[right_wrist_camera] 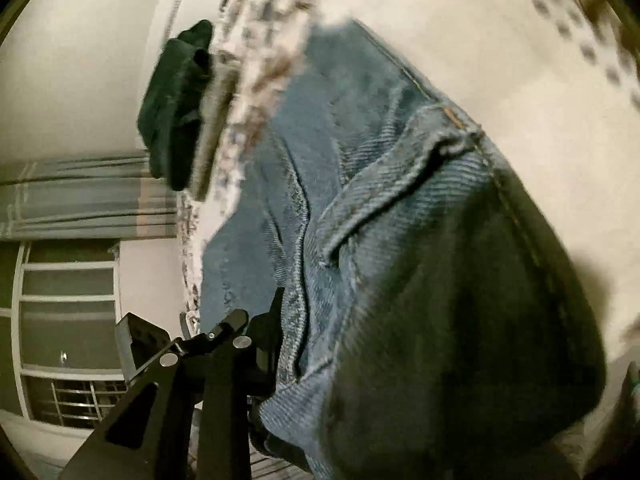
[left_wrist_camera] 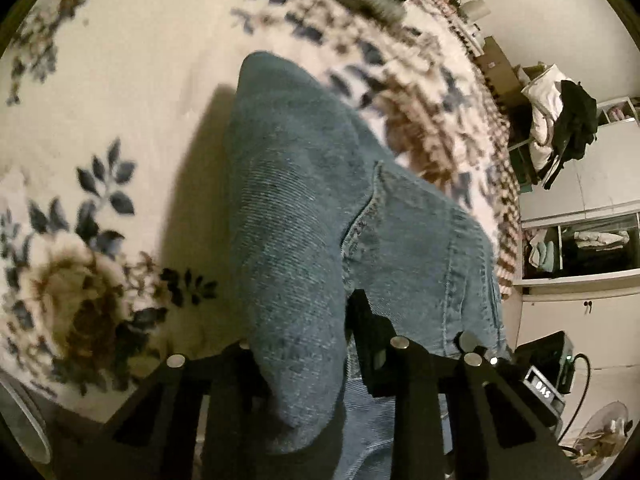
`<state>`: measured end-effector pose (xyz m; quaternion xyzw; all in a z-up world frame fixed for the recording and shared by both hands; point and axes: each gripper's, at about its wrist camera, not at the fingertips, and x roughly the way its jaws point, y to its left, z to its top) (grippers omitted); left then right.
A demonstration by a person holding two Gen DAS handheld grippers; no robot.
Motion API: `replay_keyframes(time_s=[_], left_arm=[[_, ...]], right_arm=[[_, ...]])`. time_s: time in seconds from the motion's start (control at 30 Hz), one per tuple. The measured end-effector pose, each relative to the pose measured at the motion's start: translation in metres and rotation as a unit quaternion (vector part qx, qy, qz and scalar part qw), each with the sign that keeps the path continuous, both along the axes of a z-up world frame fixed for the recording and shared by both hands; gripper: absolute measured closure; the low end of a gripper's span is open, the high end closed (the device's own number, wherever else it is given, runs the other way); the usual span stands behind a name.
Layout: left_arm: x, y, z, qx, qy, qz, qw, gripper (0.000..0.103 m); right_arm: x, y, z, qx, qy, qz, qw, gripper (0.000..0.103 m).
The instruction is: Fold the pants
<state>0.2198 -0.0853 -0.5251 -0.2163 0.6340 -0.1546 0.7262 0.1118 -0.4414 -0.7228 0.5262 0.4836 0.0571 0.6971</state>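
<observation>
The left hand-held gripper [left_wrist_camera: 308, 344] is clamped on a bunched fold of the jeans [left_wrist_camera: 304, 208]. The right hand-held gripper [right_wrist_camera: 280, 344] grips the jeans [right_wrist_camera: 400, 240] at a seam. The jeans lie on the floral bedspread [left_wrist_camera: 120, 80], extending toward 12 o'clock.

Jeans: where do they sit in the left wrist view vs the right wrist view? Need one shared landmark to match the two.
Left wrist: jeans fill the centre, running from upper middle down between the left gripper fingers.
Right wrist: jeans fill the centre and lower right, bunched against the right gripper.
Shared landmark: the floral blanket under the jeans.
</observation>
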Motion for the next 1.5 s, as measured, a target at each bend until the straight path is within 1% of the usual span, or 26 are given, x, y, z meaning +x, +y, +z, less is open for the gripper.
replay_keyframes(time_s=[0.1, 0.17, 0.33, 0.4, 0.47, 0.57, 0.6, 0.67, 0.73, 0.8, 0.83, 0.9, 0.93, 1.0, 1.07, 1.13, 1.17, 1.2, 1.27, 1.3, 1.33, 1.37, 1.4, 1.43, 1.47, 1.5], left_arm=[[0.006, -0.001, 0.029, 0.0, -0.012, 0.004, 0.9999, 0.079], [0.013, -0.001, 0.056, -0.002, -0.021, 0.009, 0.9997, 0.079], [0.05, 0.006, 0.119, -0.013, -0.061, 0.022, 0.9978, 0.079], [0.072, 0.01, 0.139, -0.017, -0.076, 0.026, 0.9966, 0.079], [0.104, 0.015, 0.159, -0.022, -0.091, 0.029, 0.9952, 0.079], [0.157, 0.026, 0.184, -0.021, -0.114, 0.03, 0.9928, 0.079], [0.182, 0.031, 0.193, -0.021, -0.121, 0.031, 0.9919, 0.08], [0.221, 0.039, 0.202, -0.023, -0.131, 0.03, 0.9906, 0.079], [0.264, 0.053, 0.209, -0.025, -0.14, 0.031, 0.9894, 0.08], [0.317, 0.067, 0.202, -0.024, -0.146, 0.031, 0.9885, 0.08], [0.333, 0.071, 0.2, -0.024, -0.147, 0.029, 0.9884, 0.08], [0.383, 0.082, 0.185, -0.02, -0.147, 0.025, 0.9886, 0.08], [0.398, 0.086, 0.179, -0.019, -0.146, 0.022, 0.9889, 0.08], [0.435, 0.096, 0.155, -0.011, -0.142, 0.014, 0.9897, 0.079], [0.455, 0.101, 0.134, -0.004, -0.129, 0.008, 0.9916, 0.079], [0.467, 0.107, 0.107, 0.0, -0.11, 0.003, 0.9939, 0.077], [0.467, 0.108, 0.099, 0.002, -0.104, 0.002, 0.9946, 0.076], [0.466, 0.111, 0.089, 0.003, -0.097, 0.004, 0.9953, 0.07], [0.461, 0.115, 0.085, 0.002, -0.092, 0.012, 0.9957, 0.06], [0.457, 0.116, 0.086, 0.006, -0.088, 0.017, 0.996, 0.052], [0.452, 0.117, 0.088, 0.005, -0.084, 0.023, 0.9961, 0.05], [0.448, 0.116, 0.091, 0.013, -0.084, 0.025, 0.996, 0.047], [0.441, 0.115, 0.097, 0.041, -0.085, 0.029, 0.9951, 0.032], [0.438, 0.114, 0.102, 0.065, -0.087, 0.033, 0.9935, 0.024], [0.429, 0.112, 0.111, 0.098, -0.095, 0.036, 0.99, 0.022], [0.422, 0.111, 0.118, 0.116, -0.104, 0.038, 0.987, 0.021]], right_arm=[[0.011, -0.003, 0.035, -0.005, -0.013, 0.007, 1.0, 0.073], [0.024, -0.004, 0.063, -0.008, -0.022, 0.014, 1.0, 0.073], [0.068, 0.001, 0.132, -0.02, -0.061, 0.031, 0.997, 0.073], [0.099, 0.004, 0.158, -0.024, -0.078, 0.035, 0.996, 0.073], [0.135, 0.01, 0.179, -0.03, -0.094, 0.038, 0.994, 0.073], [0.196, 0.024, 0.2, -0.035, -0.116, 0.037, 0.992, 0.073], [0.219, 0.029, 0.206, -0.037, -0.123, 0.037, 0.991, 0.073], [0.266, 0.038, 0.214, -0.041, -0.137, 0.035, 0.989, 0.073], [0.315, 0.049, 0.217, -0.044, -0.147, 0.032, 0.988, 0.073], [0.37, 0.061, 0.214, -0.051, -0.155, 0.031, 0.986, 0.073], [0.391, 0.066, 0.212, -0.053, -0.157, 0.029, 0.986, 0.073], [0.438, 0.076, 0.2, -0.054, -0.157, 0.028, 0.986, 0.073], [0.46, 0.081, 0.192, -0.057, -0.155, 0.028, 0.986, 0.073], [0.498, 0.091, 0.173, -0.06, -0.147, 0.029, 0.987, 0.073], [0.525, 0.099, 0.147, -0.065, -0.129, 0.034, 0.989, 0.073], [0.537, 0.106, 0.122, -0.072, -0.108, 0.04, 0.991, 0.073], [0.54, 0.108, 0.111, -0.074, -0.1, 0.042, 0.991, 0.073], [0.541, 0.108, 0.103, -0.075, -0.094, 0.044, 0.992, 0.072], [0.538, 0.106, 0.092, -0.074, -0.082, 0.046, 0.993, 0.067], [0.536, 0.102, 0.088, -0.076, -0.077, 0.048, 0.993, 0.062], [0.535, 0.1, 0.088, -0.082, -0.068, 0.056, 0.993, 0.052], [0.531, 0.1, 0.089, -0.096, -0.059, 0.063, 0.992, 0.047], [0.53, 0.099, 0.092, -0.112, -0.048, 0.071, 0.99, 0.043], [0.527, 0.098, 0.097, -0.129, -0.039, 0.081, 0.988, 0.035], [0.525, 0.098, 0.103, -0.148, -0.031, 0.087, 0.985, 0.027], [0.52, 0.096, 0.109, -0.176, -0.021, 0.092, 0.98, 0.013]])
